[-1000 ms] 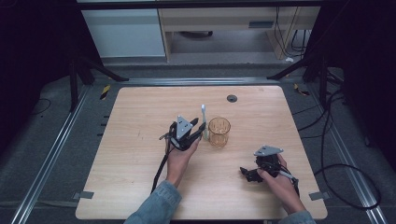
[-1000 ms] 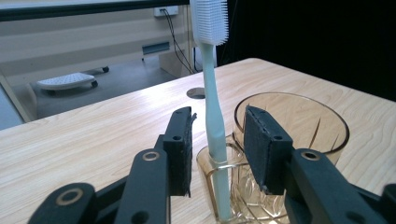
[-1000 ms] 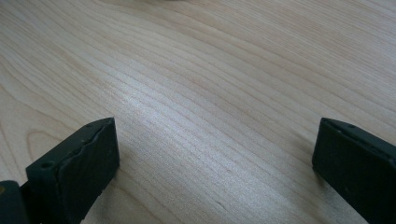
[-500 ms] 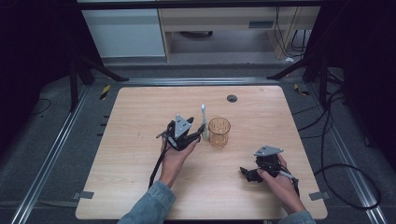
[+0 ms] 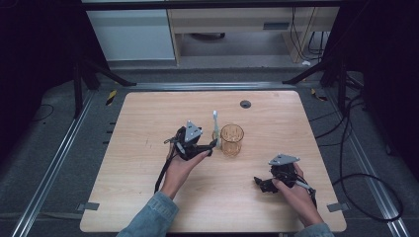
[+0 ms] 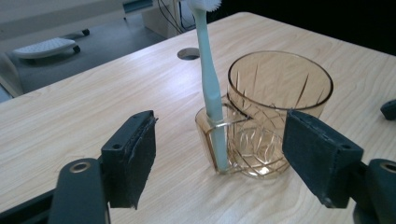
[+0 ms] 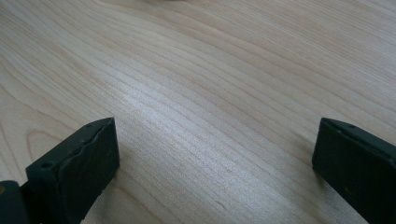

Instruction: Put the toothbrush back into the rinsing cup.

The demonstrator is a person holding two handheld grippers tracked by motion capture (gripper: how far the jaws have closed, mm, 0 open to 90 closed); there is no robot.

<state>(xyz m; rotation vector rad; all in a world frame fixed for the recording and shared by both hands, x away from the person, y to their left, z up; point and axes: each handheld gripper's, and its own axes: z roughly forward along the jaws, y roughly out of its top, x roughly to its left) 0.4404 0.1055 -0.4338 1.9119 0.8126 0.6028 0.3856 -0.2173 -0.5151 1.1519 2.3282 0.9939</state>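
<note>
**A:** Two things are doing all the work here — a pale blue toothbrush (image 6: 208, 79) and an amber glass tumbler (image 6: 275, 112). The brush is standing upright, bristles up, in the little side holder on the tumbler's wall, near the middle of the wooden table (image 5: 148, 123). The left gripper (image 6: 233, 158) is sitting right in front of it; its jaws have just been opening, and the pads are standing clear on either side of the handle with nothing pressing between them.

**B:** And the other one?

**A:** The right gripper (image 5: 269, 185) is resting low near the table's front right corner, jaws spread wide over bare wood, well apart from the cup.

**B:** How's that brush going to handle?

**A:** I'm guessing light, stiff plastic, slim and a bit slick — easy to twist in the pads. I'd be taking it on the handle just above the holder's rim, not up by the bristles. The tumbler is looking like cut glass or clear plastic, I can't tell which, so I'd avoid knocking it — a sideways pull could tip the whole thing.
</note>
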